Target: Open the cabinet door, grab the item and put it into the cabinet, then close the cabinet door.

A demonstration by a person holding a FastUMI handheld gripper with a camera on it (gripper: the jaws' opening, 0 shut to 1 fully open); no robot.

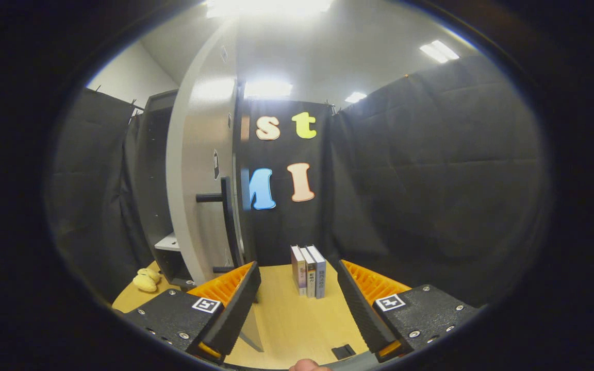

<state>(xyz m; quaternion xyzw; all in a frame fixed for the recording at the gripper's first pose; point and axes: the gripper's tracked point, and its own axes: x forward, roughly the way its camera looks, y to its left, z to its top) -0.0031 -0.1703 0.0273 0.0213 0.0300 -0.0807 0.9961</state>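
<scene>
— Three books [308, 270] stand upright on the wooden table [286, 324], spines facing us, packed side by side. That's the item, I take it.

— And where do they sit from the gripper [299, 304]?

— Straight ahead, beyond the fingertips and almost centred in the gap between the two fingers, perhaps a touch toward the left finger [235, 304]. Nothing lies between the fingers; they stand wide apart and hold nothing.

— Long axis?

— Vertical. The books stand tall, so the row's width runs across the fingers' opening. To my eye the gap is wider than the whole row, so a straight push forward should bring the fingers around it, one on each outer cover.

— What about the cabinet?

— The cabinet door [199, 170] is already swung open, seen nearly edge-on to the left of the books, with its dark bar handle [227, 221] facing them. Behind it the dark cabinet [155, 206] shows a pale shelf [168, 242]. So the target lies left of the books and left of the gripper.

— Anything in the way?

— The door's edge stands close to the left finger; I'd judge a carry to the shelf must go round it. Some yellow soft thing [146, 281] lies on the table by the cabinet's foot, well clear of the books. A small black piece [343, 351] lies on the table near the right finger [364, 304].
</scene>
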